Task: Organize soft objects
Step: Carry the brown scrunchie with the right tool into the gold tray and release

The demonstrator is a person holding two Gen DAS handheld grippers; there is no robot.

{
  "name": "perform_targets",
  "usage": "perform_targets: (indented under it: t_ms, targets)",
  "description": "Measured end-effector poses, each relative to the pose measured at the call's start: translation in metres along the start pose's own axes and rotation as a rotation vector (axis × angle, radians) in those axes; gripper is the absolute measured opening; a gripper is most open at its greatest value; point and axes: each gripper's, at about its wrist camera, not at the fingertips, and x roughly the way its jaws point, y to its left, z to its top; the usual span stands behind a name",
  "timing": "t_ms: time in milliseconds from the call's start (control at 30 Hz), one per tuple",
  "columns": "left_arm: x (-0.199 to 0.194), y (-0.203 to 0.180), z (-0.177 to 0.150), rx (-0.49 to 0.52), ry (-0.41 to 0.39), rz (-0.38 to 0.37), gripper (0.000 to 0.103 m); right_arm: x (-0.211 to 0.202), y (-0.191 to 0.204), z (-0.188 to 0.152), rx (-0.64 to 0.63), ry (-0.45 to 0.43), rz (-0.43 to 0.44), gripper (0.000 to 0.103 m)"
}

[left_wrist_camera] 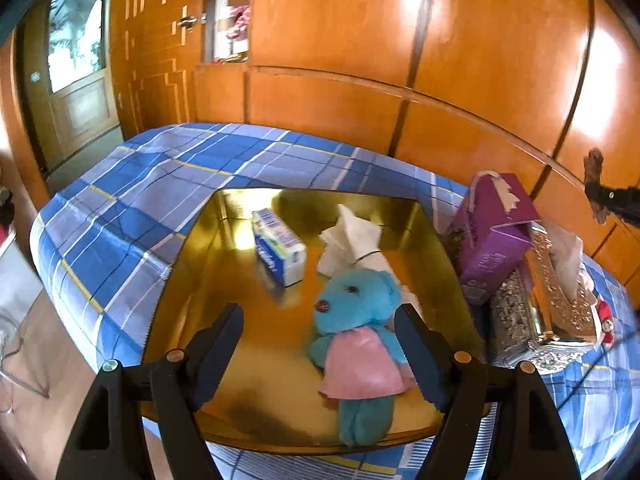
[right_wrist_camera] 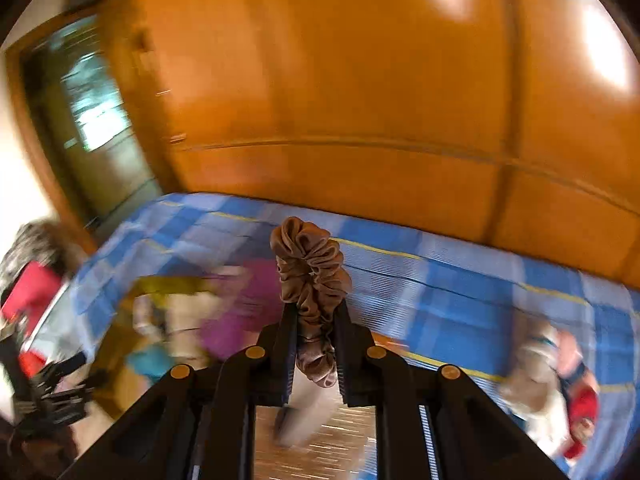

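- The shallow gold metal tray [left_wrist_camera: 224, 240] on the blue plaid bedcover [left_wrist_camera: 132, 196] holds three things: one blue plush bear in a pink dress [left_wrist_camera: 358, 340], one blue-and-white tissue pack [left_wrist_camera: 279, 251], one crumpled white cloth [left_wrist_camera: 352, 244].
- Just right of the tray stand one purple carton [left_wrist_camera: 494, 236] and one glittery silver tissue box [left_wrist_camera: 540, 312].
- The left gripper [left_wrist_camera: 320, 354] hovers over the tray, jaws spread wide and empty, the bear between them.
- The right gripper [right_wrist_camera: 315, 354] has its jaws clamped on one brown satin scrunchie [right_wrist_camera: 310, 268], held above the bed.
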Motion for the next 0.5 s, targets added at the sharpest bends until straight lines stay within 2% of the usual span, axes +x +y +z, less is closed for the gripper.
perform_targets:
  t_ms: [100,233,367,500]
  targets:
    - [-0.001,0.023,0.002,-0.049,0.0,0.036,0.078,0.01,0.051,0.001,-0.094,0.02,0.098,0.015]
    - [-0.006,0.056,0.005,-0.119,-0.022,0.097,0.078,0.031,0.11,-0.016,-0.175,0.092,0.225,0.015]
    - [-0.013,0.087,0.008,-0.189,-0.049,0.155,0.078,0.067,0.163,-0.051,-0.206,0.218,0.386,0.015]
    - [-0.018,0.107,0.011,-0.232,-0.067,0.185,0.078,0.109,0.206,-0.092,-0.206,0.332,0.461,0.016]
